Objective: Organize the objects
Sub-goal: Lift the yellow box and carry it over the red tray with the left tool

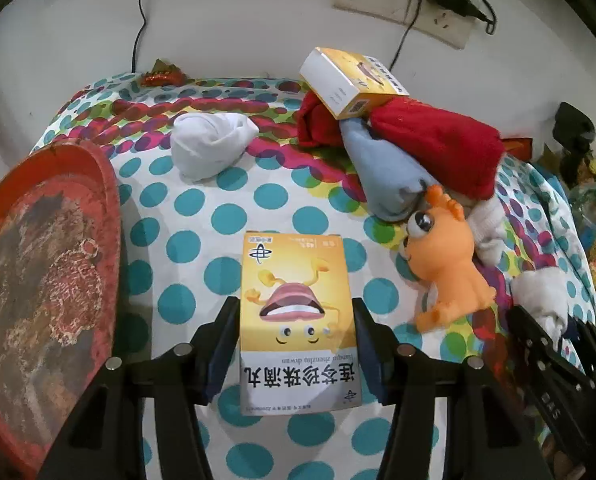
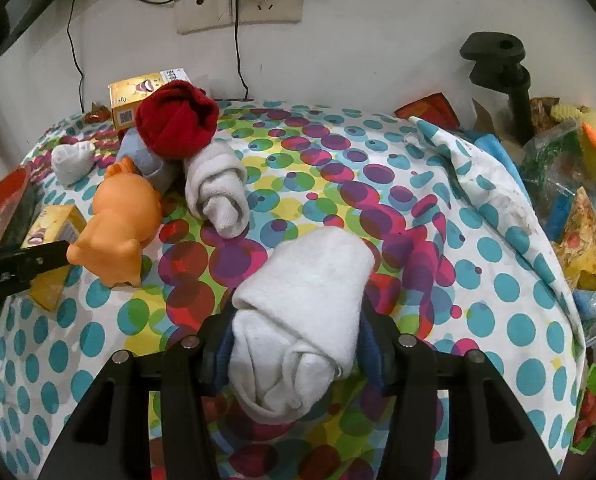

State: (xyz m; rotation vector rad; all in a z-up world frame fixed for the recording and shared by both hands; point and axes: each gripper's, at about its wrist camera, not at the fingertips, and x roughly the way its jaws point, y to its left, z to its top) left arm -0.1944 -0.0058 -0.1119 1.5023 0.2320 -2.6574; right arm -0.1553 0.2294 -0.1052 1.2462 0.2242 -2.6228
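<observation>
I hold a yellow box (image 1: 298, 320) in my left gripper (image 1: 296, 344) and a rolled white sock (image 2: 298, 328) in my right gripper (image 2: 294, 344); the soft roll could squirm free.

Worktop (image 2: 378, 208) draped in a polka-dot cloth (image 1: 202, 216), backed against a white wall. Lying on the cloth: rolled white sock (image 1: 208, 146), red sock bundle (image 2: 176, 120) beside a grey-blue one (image 1: 386, 176), orange toy (image 1: 446, 264), another white sock roll (image 2: 218, 192). Resting at the left edge, tilted: worn red tray (image 1: 46, 280).
</observation>
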